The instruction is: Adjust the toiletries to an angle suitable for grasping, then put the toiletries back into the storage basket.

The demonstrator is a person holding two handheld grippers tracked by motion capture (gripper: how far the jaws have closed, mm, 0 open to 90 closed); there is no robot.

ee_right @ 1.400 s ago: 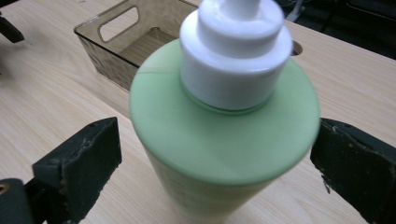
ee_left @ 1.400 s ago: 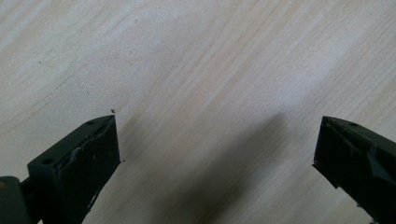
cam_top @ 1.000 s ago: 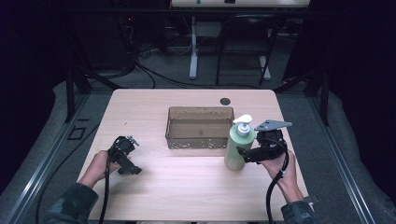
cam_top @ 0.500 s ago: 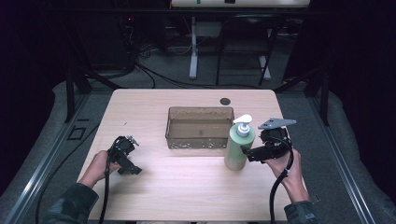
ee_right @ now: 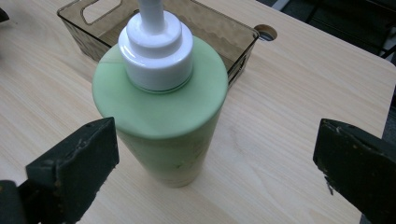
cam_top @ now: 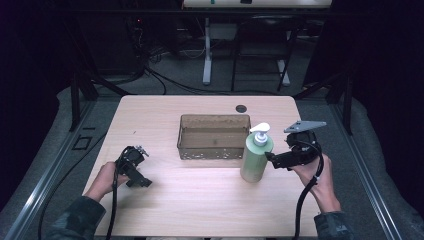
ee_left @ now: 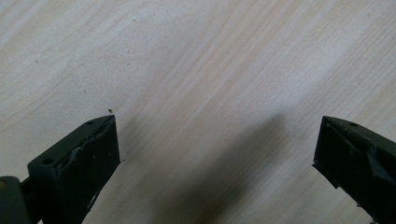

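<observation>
The green pump bottle (cam_top: 255, 160) stands upright on the desk (cam_top: 200, 210), just off the right front corner of the brown see-through basket (cam_top: 214, 136); whether bottle and basket touch cannot be told. Its white pump head (cam_top: 260, 133) rises above the basket's rim. In the right gripper view the bottle (ee_right: 163, 116) sits ahead of the two black jaws, nearer the left-hand jaw, with bare wood showing on either side of its base and the basket (ee_right: 219, 32) behind it.

The right claw (cam_top: 274, 160) is released, its jaws spread wide and apart from the bottle, the tips just beside the bottle's right side in the high view. The hand (cam_top: 320, 182) holding it comes in from the desk's front right, with open wood between it and the right edge.

Beyond the basket, near the desk's far edge, lies a small round dark grommet hole (cam_top: 241, 108), seen also past the basket's corner (ee_right: 265, 31) in the right gripper view.

Well to the left of the bottle, across a broad bare stretch of desk, the left claw (cam_top: 134, 169) rests low by the front left. Its jaws are released too, set wide over plain wood (ee_left: 210, 93) with nothing between them. The wood in front of the bottle runs unbroken to the near edge.
</observation>
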